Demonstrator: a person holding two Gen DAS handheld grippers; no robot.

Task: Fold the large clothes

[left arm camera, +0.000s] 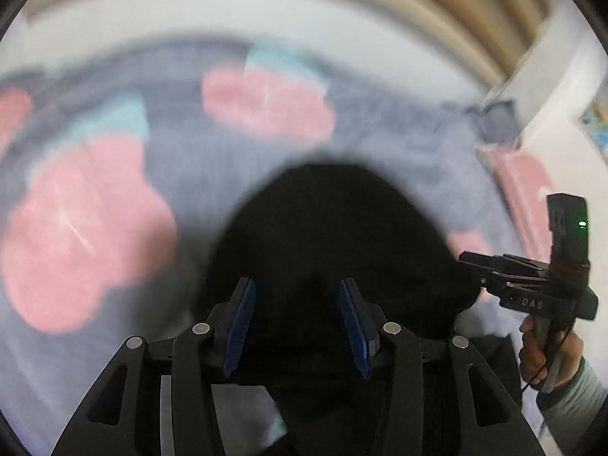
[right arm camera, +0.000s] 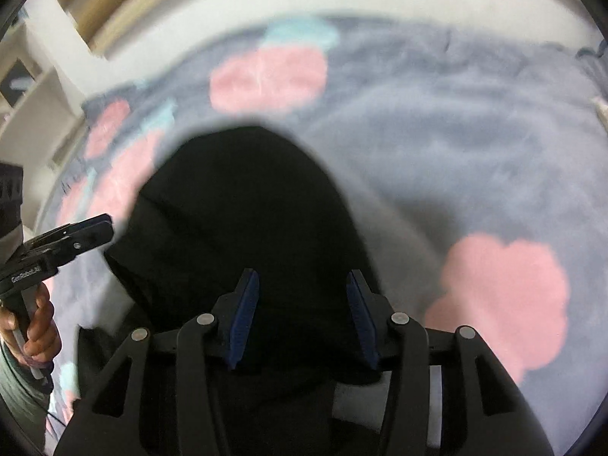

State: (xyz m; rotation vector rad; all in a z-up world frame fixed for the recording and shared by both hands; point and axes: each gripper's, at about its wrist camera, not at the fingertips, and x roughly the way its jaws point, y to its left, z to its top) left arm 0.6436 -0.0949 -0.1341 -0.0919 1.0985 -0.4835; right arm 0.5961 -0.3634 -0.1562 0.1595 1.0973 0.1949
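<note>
**Both grippers free above the black garment**

The black garment (left arm camera: pixel 334 235) lies bunched on the blanket (left arm camera: pixel 95 228), toward its near edge; the far edge runs along the wall. The left gripper (left arm camera: pixel 296 326) and right gripper (right arm camera: pixel 300 319) hover over the garment with jaws spread and nothing between the pads (right arm camera: pixel 247 315); probably poised side by side to take two points of its hem. No containers show; blur hides the cloth's folds.
</note>
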